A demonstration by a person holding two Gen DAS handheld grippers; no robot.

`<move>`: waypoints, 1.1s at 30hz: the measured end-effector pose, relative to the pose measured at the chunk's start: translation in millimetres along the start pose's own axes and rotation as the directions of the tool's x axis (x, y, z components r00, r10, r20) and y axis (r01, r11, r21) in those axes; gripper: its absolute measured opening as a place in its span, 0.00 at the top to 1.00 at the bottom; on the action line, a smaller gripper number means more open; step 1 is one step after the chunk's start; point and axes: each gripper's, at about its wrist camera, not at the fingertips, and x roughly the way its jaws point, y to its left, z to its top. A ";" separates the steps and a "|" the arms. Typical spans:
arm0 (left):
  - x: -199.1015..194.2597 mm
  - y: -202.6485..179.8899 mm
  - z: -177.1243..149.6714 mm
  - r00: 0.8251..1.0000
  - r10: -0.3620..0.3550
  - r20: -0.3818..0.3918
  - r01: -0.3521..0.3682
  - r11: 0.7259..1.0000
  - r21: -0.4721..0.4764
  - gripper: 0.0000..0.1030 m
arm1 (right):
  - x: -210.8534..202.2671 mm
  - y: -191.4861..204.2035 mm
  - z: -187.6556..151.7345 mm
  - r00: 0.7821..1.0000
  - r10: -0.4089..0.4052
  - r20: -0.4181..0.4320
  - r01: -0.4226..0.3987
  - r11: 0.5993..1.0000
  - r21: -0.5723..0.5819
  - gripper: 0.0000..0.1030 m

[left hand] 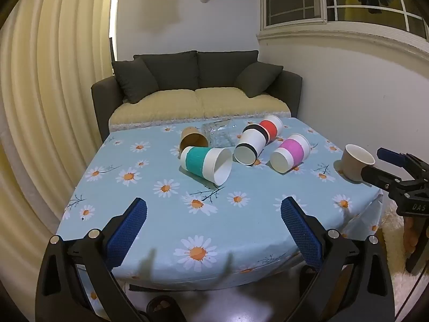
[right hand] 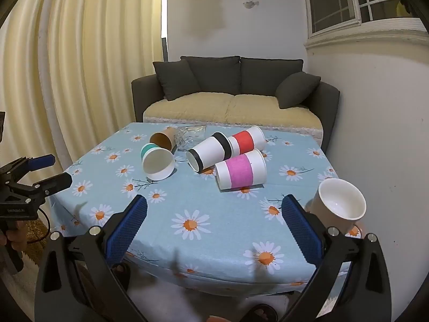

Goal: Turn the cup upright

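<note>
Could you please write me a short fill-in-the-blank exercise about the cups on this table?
1. The cup with the pink band lies on its ____.
2. The only cup standing upright is the beige cup, near the table's ____ edge.
3. Both the left hand-held gripper and the right hand-held gripper have jaws that are ____.
4. The tablecloth is printed with ____.

Missing words: side; right; open; daisies

The left gripper [left hand: 213,212] stands wide open at the bottom of the frame, holding nothing. At centre, a teal cup [left hand: 205,165], black cup [left hand: 251,145] and pink cup [left hand: 291,153] lie toppled on the surface [left hand: 166,230]. A beige cup [left hand: 356,162] stands upright at right, beside the right gripper [left hand: 375,165].
</note>
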 end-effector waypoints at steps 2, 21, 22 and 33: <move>0.3 0.2 0.0 1.000 -0.001 -0.002 0.001 1.000 -0.002 0.06 | 0.2 -0.1 0.0 1.000 -0.003 0.000 0.003 1.000 -0.001 0.03; -2.2 3.2 6.9 1.000 0.005 0.007 -0.005 1.000 -0.015 0.06 | 0.5 2.1 -0.6 1.000 -0.001 0.009 0.001 1.000 0.002 0.03; -2.2 3.6 6.6 1.000 0.003 0.006 -0.002 1.000 -0.015 0.06 | -0.2 2.5 2.3 1.000 -0.003 0.008 0.003 1.000 0.002 0.03; -1.5 3.9 8.5 1.000 0.009 0.008 -0.009 1.000 -0.008 0.06 | -2.4 1.1 3.0 1.000 0.001 0.009 -0.001 1.000 0.007 0.03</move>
